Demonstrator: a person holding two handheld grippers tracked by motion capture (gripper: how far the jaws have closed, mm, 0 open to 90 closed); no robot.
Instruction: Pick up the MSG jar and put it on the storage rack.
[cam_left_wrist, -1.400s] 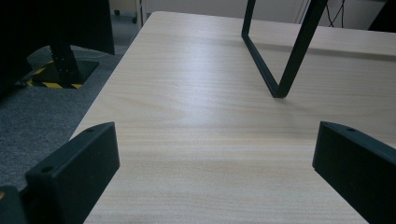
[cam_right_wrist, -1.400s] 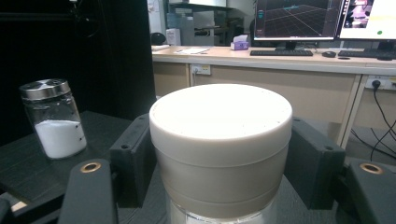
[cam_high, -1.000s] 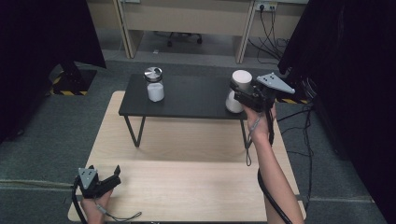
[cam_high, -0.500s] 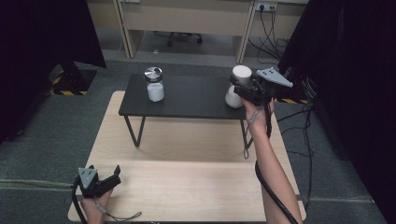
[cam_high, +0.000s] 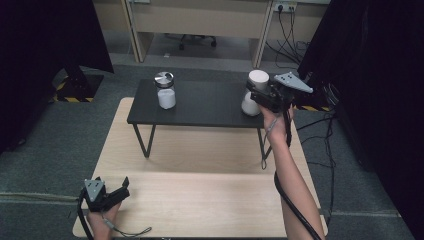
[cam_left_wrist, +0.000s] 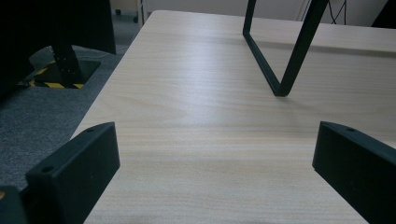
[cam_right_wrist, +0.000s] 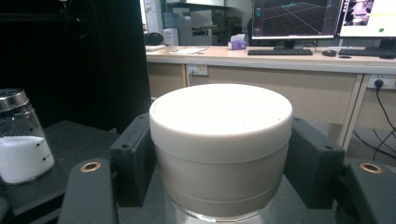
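- My light wooden table (cam_high: 200, 200) stands on grey carpet (cam_high: 45, 150).
- A small black table (cam_high: 205, 105) with thin metal legs sits on it.
- Black curtains (cam_high: 370, 75) hang at both sides.
- Beyond, a beige desk (cam_right_wrist: 261, 56) carries monitors (cam_right_wrist: 294, 18) and a keyboard (cam_right_wrist: 279, 52).
- Cables trail from a wall socket (cam_high: 285, 7).

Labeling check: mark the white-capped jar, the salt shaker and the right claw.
white-capped jar (cam_right_wrist: 219, 119): right gripper view, on the side of its white cap.
salt shaker (cam_high: 165, 90): high view, on its glass body.
right claw (cam_high: 260, 92): high view, between its fingertips, at the jar's cap.
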